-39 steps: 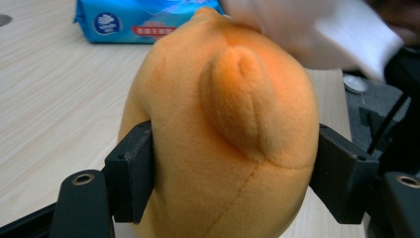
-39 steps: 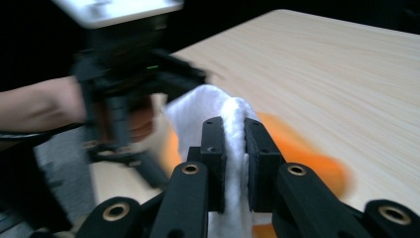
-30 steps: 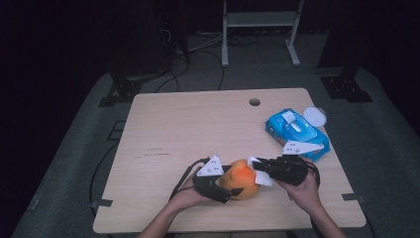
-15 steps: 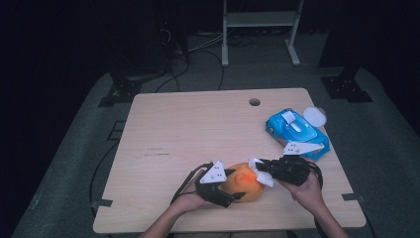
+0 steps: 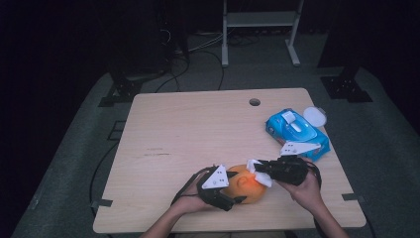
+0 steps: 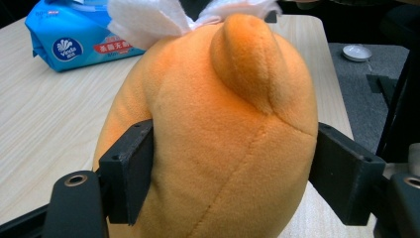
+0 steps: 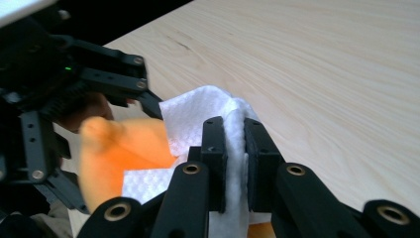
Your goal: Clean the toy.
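Note:
An orange plush toy [image 5: 246, 184] sits near the table's front edge, squeezed between the jaws of my left gripper [image 5: 233, 194]. In the left gripper view the plush toy [image 6: 223, 129] bulges between both pads, with a rounded ear on top. My right gripper [image 5: 257, 168] is shut on a white wet wipe [image 5: 258, 171] and presses it against the toy's upper right side. The right gripper view shows the white wipe [image 7: 198, 111] pinched between the jaws of my right gripper [image 7: 234, 134], lying over the orange toy [image 7: 124, 144].
A blue pack of wet wipes [image 5: 296, 130] lies at the table's right, its round white lid [image 5: 315, 117] beside it. The wooden table [image 5: 188, 129] has a cable hole [image 5: 254, 102] near the back. A metal stand [image 5: 260, 20] is on the floor beyond.
The left gripper has turned the toy a little and shifted slightly right. The right gripper with the wipe has slid a short way over the toy's top.

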`<state>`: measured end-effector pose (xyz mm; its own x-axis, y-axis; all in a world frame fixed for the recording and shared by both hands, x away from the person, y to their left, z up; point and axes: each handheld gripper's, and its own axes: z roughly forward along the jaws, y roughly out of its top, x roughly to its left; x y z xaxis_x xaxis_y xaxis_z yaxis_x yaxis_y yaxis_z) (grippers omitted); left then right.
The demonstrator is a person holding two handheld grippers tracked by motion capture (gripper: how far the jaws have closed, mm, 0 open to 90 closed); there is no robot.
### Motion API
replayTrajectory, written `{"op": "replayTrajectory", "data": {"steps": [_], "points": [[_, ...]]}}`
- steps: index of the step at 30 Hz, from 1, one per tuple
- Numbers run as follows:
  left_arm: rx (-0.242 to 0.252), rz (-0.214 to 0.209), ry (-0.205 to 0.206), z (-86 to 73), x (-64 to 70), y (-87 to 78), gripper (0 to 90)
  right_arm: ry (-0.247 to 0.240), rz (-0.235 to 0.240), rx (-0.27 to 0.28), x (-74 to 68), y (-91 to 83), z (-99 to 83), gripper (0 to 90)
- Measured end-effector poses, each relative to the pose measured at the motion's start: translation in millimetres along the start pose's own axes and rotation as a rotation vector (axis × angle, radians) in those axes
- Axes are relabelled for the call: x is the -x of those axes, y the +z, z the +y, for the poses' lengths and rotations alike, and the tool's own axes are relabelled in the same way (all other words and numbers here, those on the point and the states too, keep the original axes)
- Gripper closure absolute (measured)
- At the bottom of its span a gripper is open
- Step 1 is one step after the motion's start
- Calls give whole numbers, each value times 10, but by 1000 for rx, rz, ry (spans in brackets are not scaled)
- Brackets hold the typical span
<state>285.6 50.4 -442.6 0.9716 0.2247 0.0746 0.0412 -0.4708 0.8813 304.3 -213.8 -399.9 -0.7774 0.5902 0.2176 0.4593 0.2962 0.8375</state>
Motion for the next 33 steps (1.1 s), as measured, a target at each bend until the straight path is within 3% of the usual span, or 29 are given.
{"op": "replayTrajectory", "data": {"steps": [5,7,12,14,15,18,21,23,28,30,33], "points": [[0,0,0,-4,-13,-14,246,-36,-29,-19,-27,-22,5,804],[4,4,-25,-5,-35,-27,247,-34,-31,-15,-14,-26,3,804],[13,8,-97,-40,-139,-83,255,24,-49,10,130,-122,-45,804],[18,9,-116,-50,-160,-94,256,66,-16,40,154,-161,-42,804],[27,4,-147,-61,-200,-100,256,68,0,52,129,-163,-24,804],[28,2,-148,-58,-208,-89,255,34,44,51,-15,-102,26,804],[21,5,-148,-64,-216,-111,256,-26,26,23,-115,-29,50,804],[26,3,-160,-78,-230,-128,257,-8,25,30,-61,-42,42,804],[39,0,-187,-111,-282,-157,257,60,-49,11,191,-109,-86,805],[47,-1,-203,-126,-305,-163,257,73,-35,23,200,-134,-91,804],[54,-1,-217,-130,-314,-151,256,44,19,44,66,-110,-8,804]]}}
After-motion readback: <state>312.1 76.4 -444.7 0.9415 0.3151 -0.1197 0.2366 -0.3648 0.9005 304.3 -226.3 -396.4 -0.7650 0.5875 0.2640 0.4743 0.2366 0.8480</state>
